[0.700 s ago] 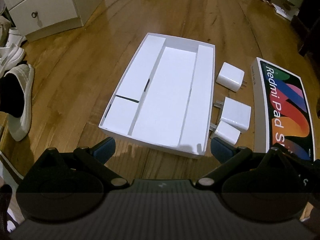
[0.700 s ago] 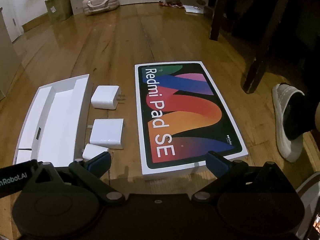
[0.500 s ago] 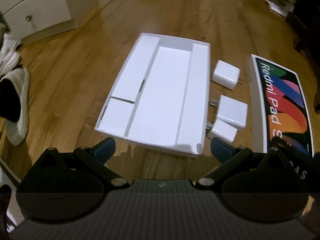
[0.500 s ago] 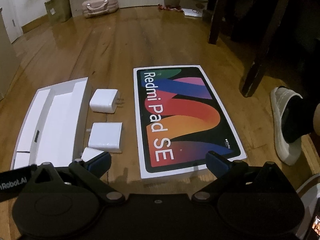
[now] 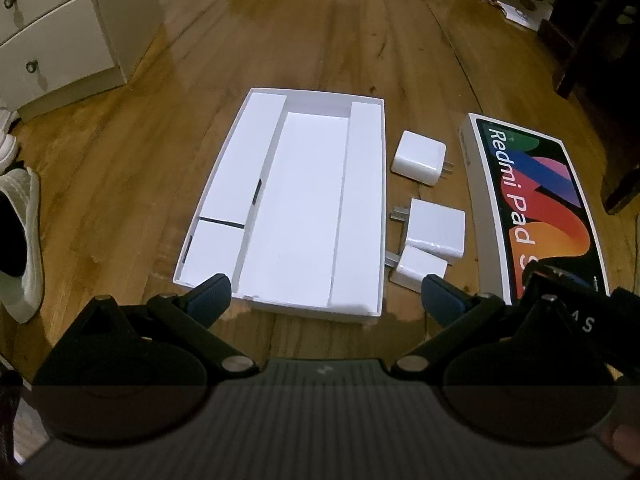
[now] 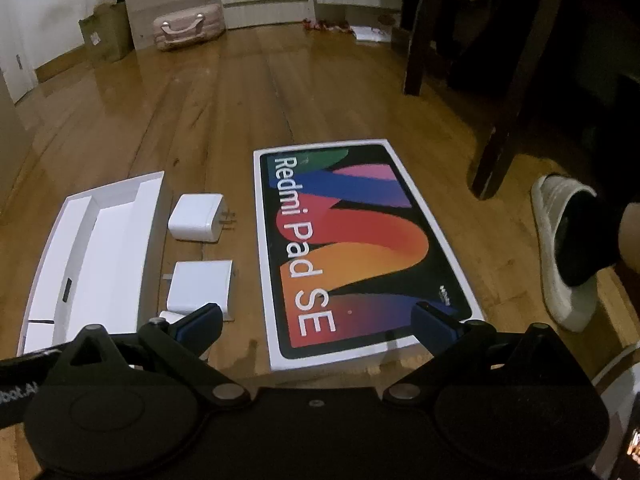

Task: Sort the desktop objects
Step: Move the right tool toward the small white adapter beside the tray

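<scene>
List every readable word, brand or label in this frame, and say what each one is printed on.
"Redmi Pad SE": lid of the tablet box.
"A S": dark strap at the left view's right edge; only those letters show.
"bot.A": strap at the right view's left edge, cut off.
Small print on the lid's right side: too small to read.

- Three white chargers: one (image 5: pixel 418 158), a second (image 5: pixel 438 228), a third (image 5: pixel 418 268), running 12 to 6 o'clock.
- One open white box tray (image 5: pixel 362 208).
- One Redmi Pad SE box lid (image 6: pixel 356 248).
- Two grippers: left gripper (image 5: pixel 326 300), right gripper (image 6: pixel 316 322).
</scene>
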### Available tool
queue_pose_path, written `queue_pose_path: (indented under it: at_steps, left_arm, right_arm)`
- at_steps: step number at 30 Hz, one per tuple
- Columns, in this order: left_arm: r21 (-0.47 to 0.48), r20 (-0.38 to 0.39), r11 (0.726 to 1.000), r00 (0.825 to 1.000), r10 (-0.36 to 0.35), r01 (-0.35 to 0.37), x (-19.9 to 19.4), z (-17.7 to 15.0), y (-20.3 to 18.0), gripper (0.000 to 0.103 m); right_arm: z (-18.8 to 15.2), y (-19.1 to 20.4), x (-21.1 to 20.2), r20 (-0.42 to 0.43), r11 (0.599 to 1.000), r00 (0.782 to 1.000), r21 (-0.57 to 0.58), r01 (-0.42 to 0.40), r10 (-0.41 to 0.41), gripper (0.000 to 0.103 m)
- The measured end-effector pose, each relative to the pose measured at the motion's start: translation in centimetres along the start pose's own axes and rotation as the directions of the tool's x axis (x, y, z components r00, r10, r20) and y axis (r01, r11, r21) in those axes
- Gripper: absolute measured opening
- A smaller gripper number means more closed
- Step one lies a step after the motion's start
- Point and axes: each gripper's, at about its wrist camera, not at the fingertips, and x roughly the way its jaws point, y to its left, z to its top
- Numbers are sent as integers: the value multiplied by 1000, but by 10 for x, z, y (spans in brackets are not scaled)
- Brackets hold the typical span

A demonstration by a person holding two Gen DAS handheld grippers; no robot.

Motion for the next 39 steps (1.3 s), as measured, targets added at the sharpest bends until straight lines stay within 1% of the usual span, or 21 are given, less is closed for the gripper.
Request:
queue_pose_path:
  at_steps: [2,10,17,20,22,23,26,32,36,38,39]
  left_arm:
    - [7,1,1000,1000,-5,5,1,0,-1,103]
    - [9,19,998,998,-61,61,0,2,-2,103]
    - [22,14,998,998,-56,56,3,3,-2,103]
    - [7,22,998,998,-65,64,1,1,1,103]
    - [-5,28,997,997,-71,71,0,2,3,103]
    - [-11,31,997,997,-74,75,0,2,4,103]
    - [-3,34,997,997,-76,76,-1,2,3,103]
    - [10,11,997,997,-78,77,7,1,6,103]
    - [-17,-9,999,999,-39,39,15,3,15,103]
    - [-44,-21,999,1000,-22,21,19,4,22,103]
    - [-63,-26,998,999,-27,25,20,4,26,103]
  right_arm:
    - [0,-1,2,-15,1000,1000,11,-4,4,102]
    - [-1,-1,0,5,1000,1000,14,-1,1,101]
    - [1,1,-1,4,1000,1000,6,15,-15,101]
    - [2,-7,-4,32,999,999,30,32,-33,101]
    - [5,-15,-5,51,996,997,67,55,-59,101]
    - [7,-19,-5,51,995,997,87,54,-59,101]
    - [8,-26,-3,45,993,999,118,22,-28,101]
    - [5,-17,1,33,996,999,78,-46,44,100]
    - [3,-12,3,21,995,996,51,-90,89,100]
    - [3,-8,5,2,992,993,45,-117,117,94]
    - [2,-5,5,-1,990,991,39,-134,135,93]
